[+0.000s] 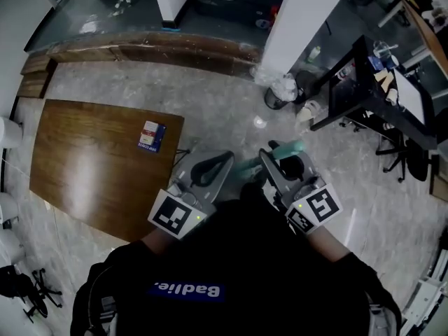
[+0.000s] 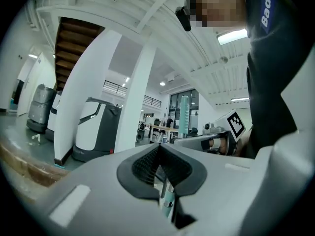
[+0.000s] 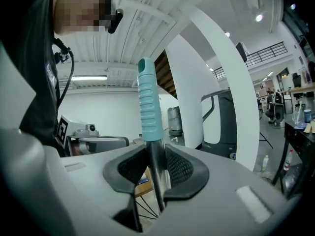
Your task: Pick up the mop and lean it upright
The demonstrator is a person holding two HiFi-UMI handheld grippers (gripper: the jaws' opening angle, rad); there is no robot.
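Two tools are up in front of the person, and the pick-up part of the job looks done, so I judge the step in hand to be taking the mop to a place to lean it. The right tool (image 3: pixel 156 161) has its jaws partly closed onto the mop (image 3: pixel 148 107), a ribbed teal plastic grip over a thin silvery metal shaft. Its dark ribbed pads press the shaft from both sides just under the grip. The left tool (image 2: pixel 158 154) has its pads meeting at their far ends. A short teal-and-silver stretch of shaft shows in the slit beneath them, but I cannot tell whether the pads bear on it. The mop stands close to upright in the air, off the right edge of the brown wooden desk (image 1: pixel 84 159), which carries a small red-and-white box (image 1: pixel 151 135) near its far right corner. The grip rises above the right tool, and the mop's head is out of sight in every view. The next move probably calls for a firm upright surface, perhaps the white square pillar (image 1: pixel 308 19) across the grey marbled floor (image 1: pixel 210 96). The head should be set on the floor and the grip tipped against the support before either tool lets go, or the slim shaft may slide.
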